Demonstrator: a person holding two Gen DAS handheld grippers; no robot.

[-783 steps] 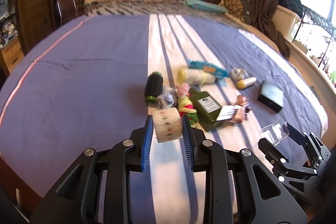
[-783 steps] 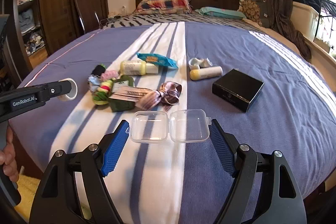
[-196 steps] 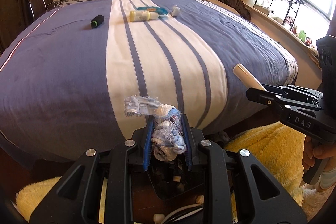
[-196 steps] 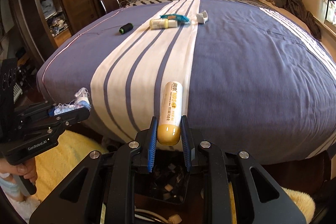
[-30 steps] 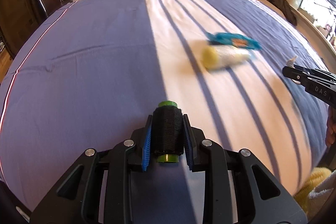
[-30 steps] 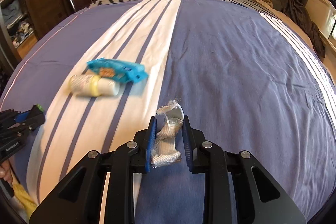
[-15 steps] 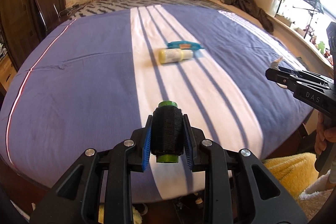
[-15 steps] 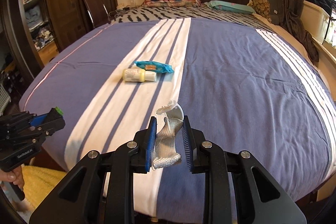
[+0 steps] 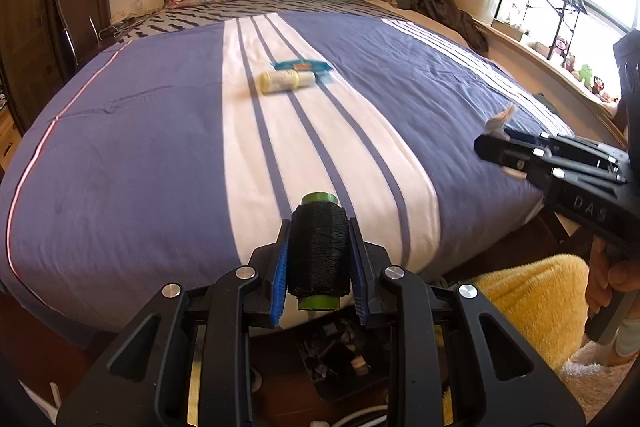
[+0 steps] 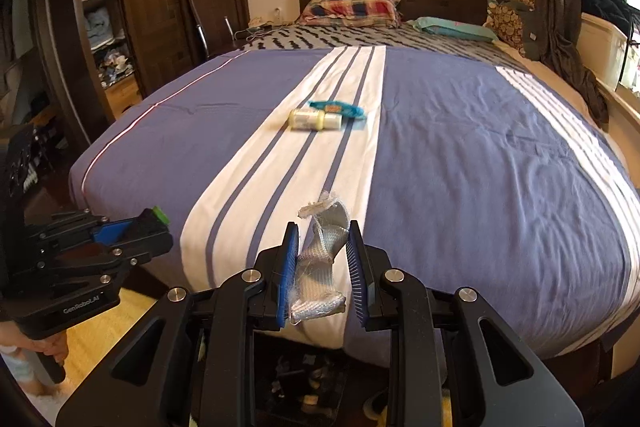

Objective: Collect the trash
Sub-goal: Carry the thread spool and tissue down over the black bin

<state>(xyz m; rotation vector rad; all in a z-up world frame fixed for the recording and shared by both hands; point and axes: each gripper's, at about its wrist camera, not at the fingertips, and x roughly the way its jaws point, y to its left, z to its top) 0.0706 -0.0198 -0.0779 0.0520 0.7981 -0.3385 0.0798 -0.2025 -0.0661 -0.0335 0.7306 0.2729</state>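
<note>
Left claw (image 9: 319, 263) clamps a black spool (image 9: 319, 251); right claw (image 10: 322, 269) pinches grey webbing (image 10: 320, 267) — bottle (image 10: 315, 119), blue packet (image 10: 338, 108) lie on the bed (image 10: 480, 155).

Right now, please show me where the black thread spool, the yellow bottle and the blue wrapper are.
black thread spool (image 9: 319, 251), left wrist view, wound middle.
yellow bottle (image 10: 310, 119), right wrist view, body.
blue wrapper (image 10: 340, 108), right wrist view, centre.

Bed (image 9: 120, 147) with purple cover and white striped centre band, pale yellow bottle (image 9: 286, 81) lying on its side on the band, blue wrapper (image 9: 302, 65) touching it on the far side, plaid pillow (image 10: 352, 9) and teal pillow (image 10: 456, 27) at the headboard
</note>
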